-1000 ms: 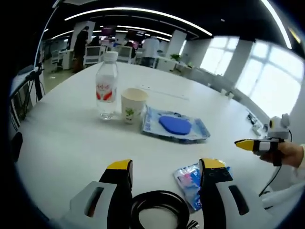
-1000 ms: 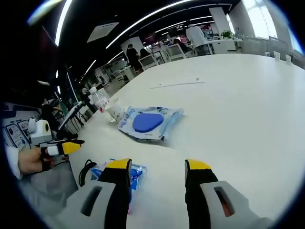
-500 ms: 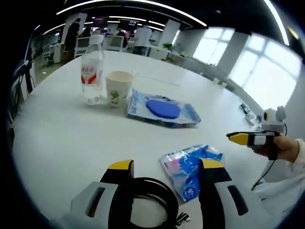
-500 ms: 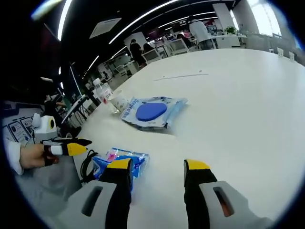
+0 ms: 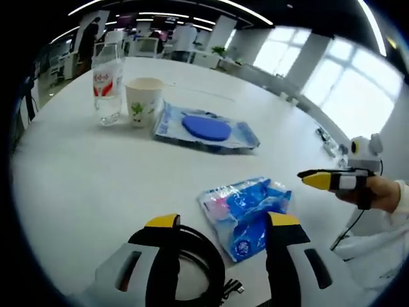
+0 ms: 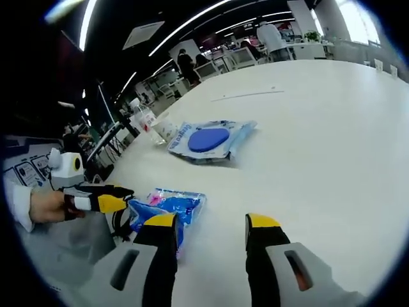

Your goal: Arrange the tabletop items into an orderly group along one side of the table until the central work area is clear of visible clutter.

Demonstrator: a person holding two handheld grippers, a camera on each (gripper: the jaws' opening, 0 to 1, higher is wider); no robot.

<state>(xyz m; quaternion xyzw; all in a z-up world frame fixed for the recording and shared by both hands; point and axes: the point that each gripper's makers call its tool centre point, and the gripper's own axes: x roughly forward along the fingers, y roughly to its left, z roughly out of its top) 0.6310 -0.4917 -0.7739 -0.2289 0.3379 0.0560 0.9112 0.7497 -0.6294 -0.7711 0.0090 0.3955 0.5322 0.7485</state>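
On the white round table (image 5: 77, 166) stand a water bottle (image 5: 105, 83) and a paper cup (image 5: 142, 101), with a flat blue pouch (image 5: 204, 128) beside them. Nearer me lie a crinkled blue packet (image 5: 246, 211) and a coiled black cable (image 5: 198, 256). My left gripper (image 5: 222, 222) is open above the cable and the packet's near end. The right gripper (image 5: 319, 180) hangs off the table's right edge. In the right gripper view, my right gripper (image 6: 211, 222) is open over bare table (image 6: 319, 128), the blue packet (image 6: 167, 204) just left of it, the left gripper (image 6: 105, 201) further left.
In the right gripper view the pouch (image 6: 211, 139), cup (image 6: 167, 130) and bottle (image 6: 146, 120) line up at the far left side. A thin white strip (image 6: 249, 94) lies further back. Desks, chairs and people fill the office behind.
Both cameras have drawn back and shifted, so the blue packet shows more fully. In the right gripper view the left gripper has come closer to the packet. The table items lie where they were.
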